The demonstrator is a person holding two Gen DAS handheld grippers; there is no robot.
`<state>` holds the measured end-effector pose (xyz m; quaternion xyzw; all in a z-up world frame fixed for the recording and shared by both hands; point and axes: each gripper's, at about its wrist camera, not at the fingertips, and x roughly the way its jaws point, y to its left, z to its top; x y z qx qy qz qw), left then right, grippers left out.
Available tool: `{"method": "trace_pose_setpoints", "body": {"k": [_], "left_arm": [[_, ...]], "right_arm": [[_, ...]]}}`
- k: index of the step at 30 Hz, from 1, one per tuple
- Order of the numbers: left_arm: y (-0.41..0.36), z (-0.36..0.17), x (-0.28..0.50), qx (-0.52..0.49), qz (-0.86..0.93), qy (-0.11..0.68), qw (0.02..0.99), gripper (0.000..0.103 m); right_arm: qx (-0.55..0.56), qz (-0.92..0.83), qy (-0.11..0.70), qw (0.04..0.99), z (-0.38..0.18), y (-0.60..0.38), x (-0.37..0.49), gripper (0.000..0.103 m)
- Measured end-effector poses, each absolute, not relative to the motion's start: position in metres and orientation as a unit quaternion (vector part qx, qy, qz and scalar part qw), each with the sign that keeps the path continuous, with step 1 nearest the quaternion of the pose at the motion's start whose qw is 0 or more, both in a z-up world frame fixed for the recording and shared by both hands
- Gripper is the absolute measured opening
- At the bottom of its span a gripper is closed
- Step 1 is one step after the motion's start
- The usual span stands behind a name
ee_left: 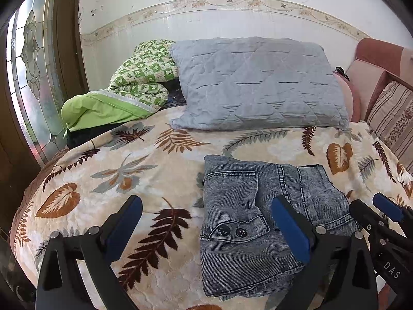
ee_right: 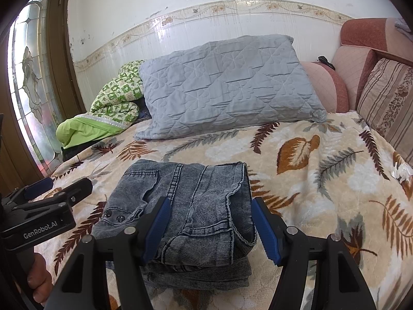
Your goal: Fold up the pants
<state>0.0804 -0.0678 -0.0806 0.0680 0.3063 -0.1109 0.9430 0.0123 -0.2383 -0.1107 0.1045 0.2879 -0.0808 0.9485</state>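
Grey-blue denim pants (ee_left: pixel 247 222) lie folded in a thick stack on the leaf-patterned blanket (ee_left: pixel 108 170), waistband buttons facing near-left. In the right wrist view the pants (ee_right: pixel 185 206) sit just ahead of my right gripper (ee_right: pixel 210 227), which is open above the stack's near edge and holds nothing. My left gripper (ee_left: pixel 206 222) is open and empty, its right finger over the pants and its left finger over the blanket. The left gripper (ee_right: pixel 59 186) also shows at the left of the right wrist view, and the right gripper (ee_left: pixel 371 206) shows at the right edge of the left wrist view.
A grey quilted pillow (ee_left: pixel 258 82) leans against the tiled wall behind the pants. A green patterned quilt (ee_left: pixel 124 93) is bunched at the back left by a glass door (ee_left: pixel 33 72). Pink sofa cushions (ee_right: pixel 382 82) line the right side.
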Motion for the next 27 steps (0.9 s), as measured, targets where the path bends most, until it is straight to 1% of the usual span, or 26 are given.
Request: {"method": "trace_pose_setpoints", "body": {"k": [20,27], "left_arm": [[-0.0682,-0.0784,0.0805,0.063,-0.119,0.308,0.942,0.1],[-0.074,-0.0741,0.0711,0.083,-0.112,0.276,0.951,0.1]], "right_arm": [[0.098,-0.075,0.295,0.948,-0.114,-0.2369,0.0148,0.068],[0.093,-0.074,0.297,0.947,-0.1141,-0.2361,0.0157,0.068]]}}
